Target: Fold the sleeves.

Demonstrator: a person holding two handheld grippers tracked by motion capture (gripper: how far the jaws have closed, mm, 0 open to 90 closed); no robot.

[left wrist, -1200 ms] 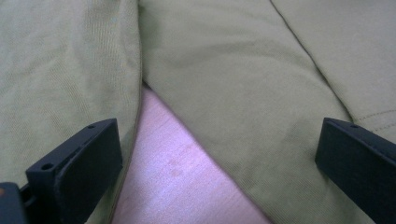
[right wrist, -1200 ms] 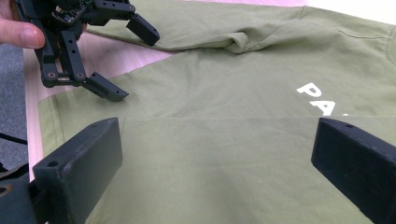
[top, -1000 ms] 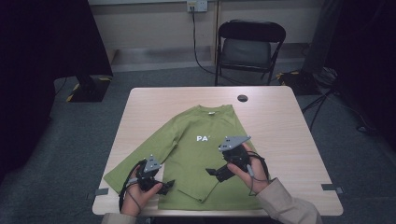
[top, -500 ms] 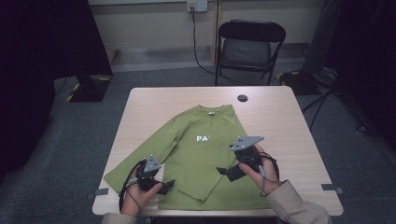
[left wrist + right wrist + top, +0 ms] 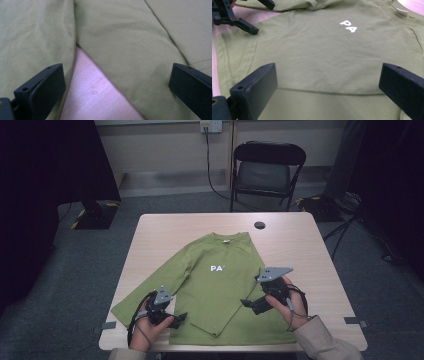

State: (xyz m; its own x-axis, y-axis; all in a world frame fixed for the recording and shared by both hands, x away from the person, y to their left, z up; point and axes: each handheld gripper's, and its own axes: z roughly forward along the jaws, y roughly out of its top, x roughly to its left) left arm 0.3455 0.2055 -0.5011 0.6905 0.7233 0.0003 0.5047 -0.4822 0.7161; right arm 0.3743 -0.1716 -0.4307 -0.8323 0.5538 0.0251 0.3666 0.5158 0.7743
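A green long-sleeved shirt (image 5: 220,285) lies face up on the table (image 5: 300,245), collar toward the far edge and hem along the near edge, so that its body runs near to far. Its one spread sleeve (image 5: 150,287) runs diagonally from the shoulder down to the near left, where the cuff rests close to the table's near-left corner. The right side of the shirt appears already folded inward, a straight fold line crossing the right gripper view low in the frame. The left gripper (image 5: 175,320) sits low at the near left, at the gap between the sleeve and the body hem; in its own view the jaws stand wide apart, released, holding nothing, with the sleeve (image 5: 35,32) to one side, the body panel (image 5: 130,42) to the other and a wedge of bare table (image 5: 92,95) between them. The right gripper (image 5: 250,304) hovers over the near right part of the shirt, jaws likewise spread and empty, pointing left across the chest print (image 5: 348,26). The relation that governs the next move is judged to be this: the sleeve lies immediately left of the left gripper, far from the right one, so the left hand (image 5: 147,327) is the nearer for taking it and carrying it rightward across the body.
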